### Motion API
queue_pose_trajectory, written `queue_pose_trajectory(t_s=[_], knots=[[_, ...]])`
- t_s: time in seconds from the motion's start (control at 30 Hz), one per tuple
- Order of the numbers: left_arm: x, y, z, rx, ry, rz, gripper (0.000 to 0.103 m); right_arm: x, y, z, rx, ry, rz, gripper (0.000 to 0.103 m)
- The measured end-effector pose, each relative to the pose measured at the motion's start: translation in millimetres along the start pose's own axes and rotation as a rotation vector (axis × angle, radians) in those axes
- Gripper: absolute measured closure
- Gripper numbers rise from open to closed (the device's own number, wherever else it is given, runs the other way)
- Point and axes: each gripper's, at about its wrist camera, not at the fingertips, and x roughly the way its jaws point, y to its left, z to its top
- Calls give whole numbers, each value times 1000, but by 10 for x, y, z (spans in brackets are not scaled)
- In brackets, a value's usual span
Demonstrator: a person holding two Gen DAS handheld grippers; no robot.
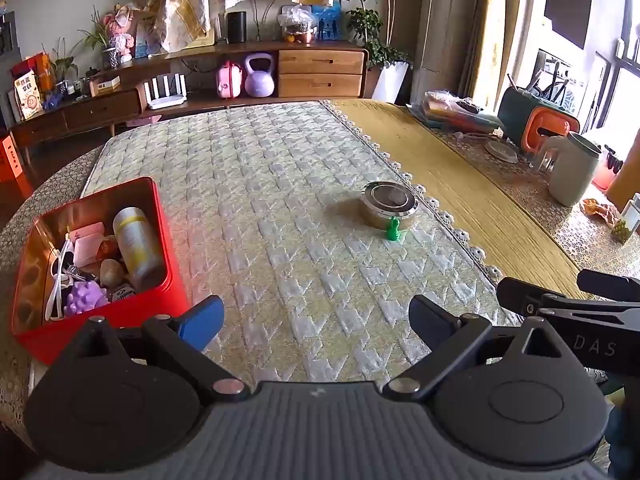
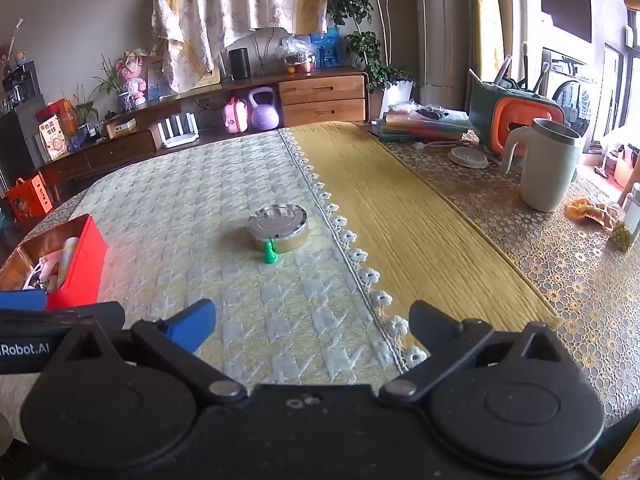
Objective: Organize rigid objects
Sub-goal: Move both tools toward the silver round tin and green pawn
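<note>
A bench (image 1: pixel 460 168) filled both views, most of it under a pale quilted cloth (image 1: pixel 280 184) with a lace trim, a yellow woven runner (image 2: pixel 400 216) lying along the cloth's right edge. At the cloth's left edge stood a red tin box (image 1: pixel 160 248). Only the left wrist view looked down into it — a pale cylindrical bottle (image 1: pixel 134 240), pink blocks (image 1: pixel 88 240), a purple knobbly ball (image 1: pixel 86 298) and a white cord were packed inside; the right wrist view caught just the box's near wall and a sliver of its contents. The right wrist view showed more of the bench's right side: a pale green mug (image 2: pixel 550 168) with a handle, an orange-and-green case (image 2: pixel 520 124) behind it and a stack of books (image 2: pixel 424 124).

Near the lace trim sat a round metal ashtray (image 1: pixel 390 204), and touching its near side stood a small green pawn-shaped piece (image 1: pixel 393 232), upright. Both lay well apart from the box.

The left hand-held gripper (image 1: pixel 316 320) hovered low over the cloth with its fingers spread wide, holding nothing, the box just beside its left finger. The right hand-held gripper (image 2: pixel 312 328) was likewise spread wide and empty — its right finger over the lace trim. Each view caught a part of the other tool at its edge.
</note>
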Motion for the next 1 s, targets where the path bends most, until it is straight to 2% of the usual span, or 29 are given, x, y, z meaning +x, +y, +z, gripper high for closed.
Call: queue_pose_trajectory(t_s=[0.43,1.0], knots=[[9,-11,2,7,0,6,3,-2,-21,-4,7,2,8,0],[-29,68,73,16,-37,23,3,18,-10,75,-21,-28,36,0]])
